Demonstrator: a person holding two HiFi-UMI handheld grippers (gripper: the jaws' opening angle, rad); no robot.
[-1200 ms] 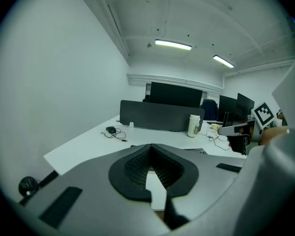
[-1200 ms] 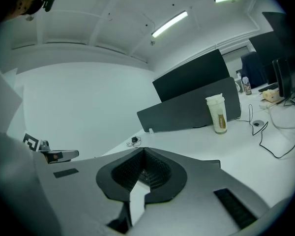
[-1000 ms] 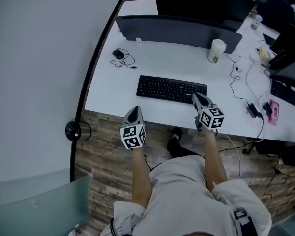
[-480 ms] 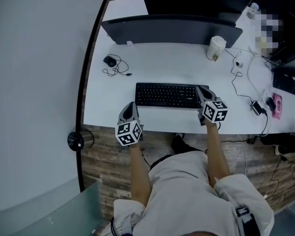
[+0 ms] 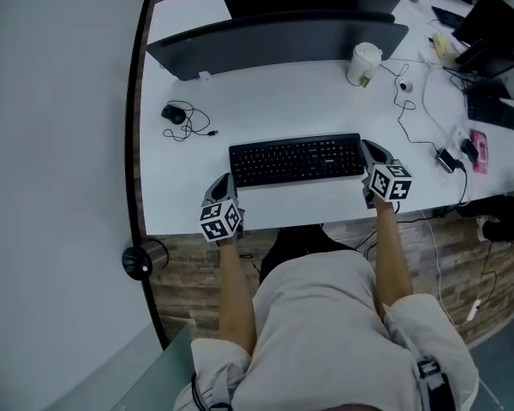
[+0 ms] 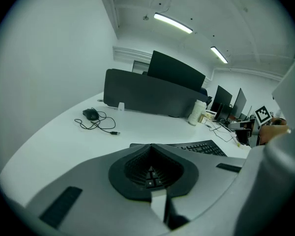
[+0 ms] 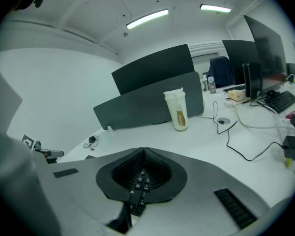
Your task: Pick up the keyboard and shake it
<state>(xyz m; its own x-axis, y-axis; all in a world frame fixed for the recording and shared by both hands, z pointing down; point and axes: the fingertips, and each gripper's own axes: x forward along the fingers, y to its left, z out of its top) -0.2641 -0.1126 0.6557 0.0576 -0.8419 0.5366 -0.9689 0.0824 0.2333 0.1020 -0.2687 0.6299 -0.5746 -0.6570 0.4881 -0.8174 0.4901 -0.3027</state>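
Observation:
The black keyboard lies flat on the white desk, parallel to its front edge. My left gripper is shut and sits just in front of the keyboard's left front corner, over the desk's edge. In the left gripper view its tips meet, with the keyboard just beyond to the right. My right gripper is shut with nothing in it, right beside the keyboard's right end. Keys show under its closed tips.
A wired mouse lies at the desk's back left. A paper cup stands behind the keyboard by the dark partition. Cables, a plug and a pink object fill the right side. The desk's front edge runs under my grippers.
Both grippers have moved forward over the desk: the left from above the floor to the keyboard's left corner, the right to its right end. Both stayed shut.

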